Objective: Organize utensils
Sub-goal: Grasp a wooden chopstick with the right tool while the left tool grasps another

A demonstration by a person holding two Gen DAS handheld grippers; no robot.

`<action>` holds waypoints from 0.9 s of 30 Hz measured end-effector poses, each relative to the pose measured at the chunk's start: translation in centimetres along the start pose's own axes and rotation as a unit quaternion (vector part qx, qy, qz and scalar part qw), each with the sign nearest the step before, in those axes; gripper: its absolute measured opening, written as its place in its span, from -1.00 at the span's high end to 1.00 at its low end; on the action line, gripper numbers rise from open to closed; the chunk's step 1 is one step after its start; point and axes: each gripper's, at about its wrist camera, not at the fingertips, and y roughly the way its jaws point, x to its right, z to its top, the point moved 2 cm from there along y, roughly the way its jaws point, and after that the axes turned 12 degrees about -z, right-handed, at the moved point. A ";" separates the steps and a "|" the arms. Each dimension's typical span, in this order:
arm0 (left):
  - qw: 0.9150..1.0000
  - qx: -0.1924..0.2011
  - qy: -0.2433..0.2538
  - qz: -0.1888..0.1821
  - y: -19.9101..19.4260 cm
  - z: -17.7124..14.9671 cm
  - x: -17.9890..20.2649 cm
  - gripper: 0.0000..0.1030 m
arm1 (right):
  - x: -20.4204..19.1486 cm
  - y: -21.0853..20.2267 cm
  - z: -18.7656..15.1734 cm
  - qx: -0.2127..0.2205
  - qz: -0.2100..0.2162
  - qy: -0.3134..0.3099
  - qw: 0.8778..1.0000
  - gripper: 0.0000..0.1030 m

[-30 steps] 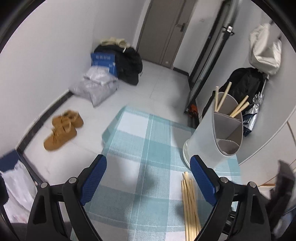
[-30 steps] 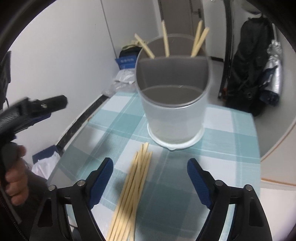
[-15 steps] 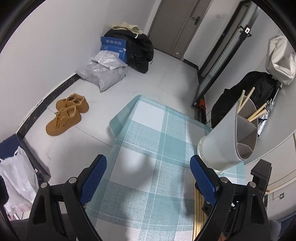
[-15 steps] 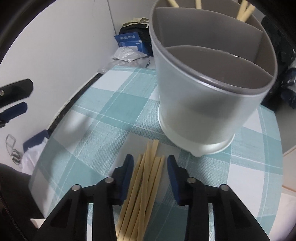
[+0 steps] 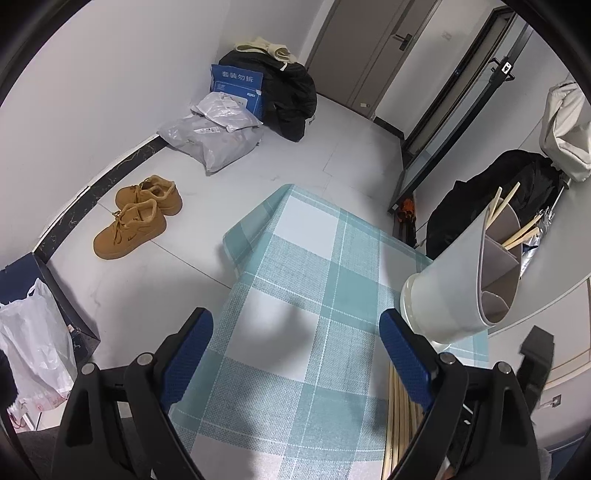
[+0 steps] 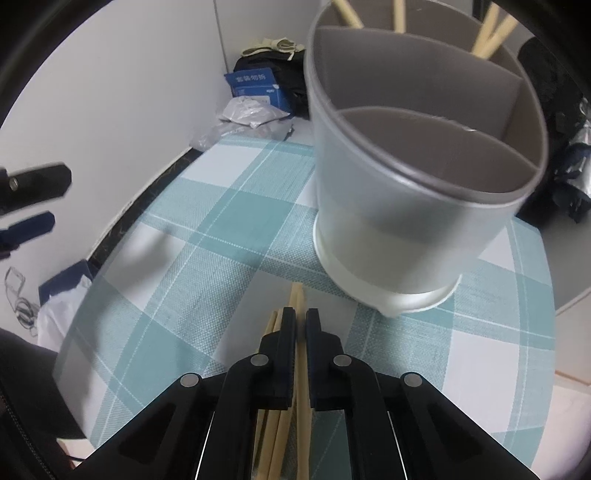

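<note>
Several wooden chopsticks lie in a bundle on the checked tablecloth, in front of a grey divided utensil holder. My right gripper is down on the bundle and shut on a chopstick whose tip sticks out past the fingertips. The holder's far compartment has a few chopsticks standing in it. In the left wrist view, my left gripper is open and empty above the cloth, with the holder and the bundle to its right.
The table's left edge drops to the floor, where brown shoes, grey parcels and a white plastic bag lie. A black bag hangs behind the holder. My left gripper shows at the left edge of the right wrist view.
My right gripper has come down onto the chopstick bundle and closed from wide open to shut on a chopstick. My left gripper has risen and drawn back, staying open.
</note>
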 end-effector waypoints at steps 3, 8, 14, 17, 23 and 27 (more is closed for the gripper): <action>1.000 -0.003 0.002 0.003 0.1 -0.3 0.2 -0.72 | 1.2 -0.8 0.1 0.002 0.011 0.027 1.000 0.92; 0.999 -0.031 0.018 0.001 1.2 -1.1 0.8 -0.72 | 3.8 -3.1 0.1 0.018 0.033 0.080 0.996 0.92; 0.994 -0.101 0.041 -0.024 3.4 -3.9 2.7 -0.72 | 6.6 -5.5 -0.6 0.042 0.067 0.138 0.987 0.92; 0.988 -0.141 0.059 -0.023 4.7 -5.9 3.8 -0.72 | 8.1 -6.8 -1.4 0.058 0.084 0.162 0.982 0.92; 0.979 -0.175 0.103 0.002 5.7 -8.2 5.3 -0.72 | 11.7 -8.5 -2.8 0.085 0.106 0.223 0.965 0.92; 0.976 -0.182 0.119 0.023 5.9 -8.8 5.4 -0.72 | 12.6 -9.0 -3.1 0.099 0.104 0.234 0.961 0.92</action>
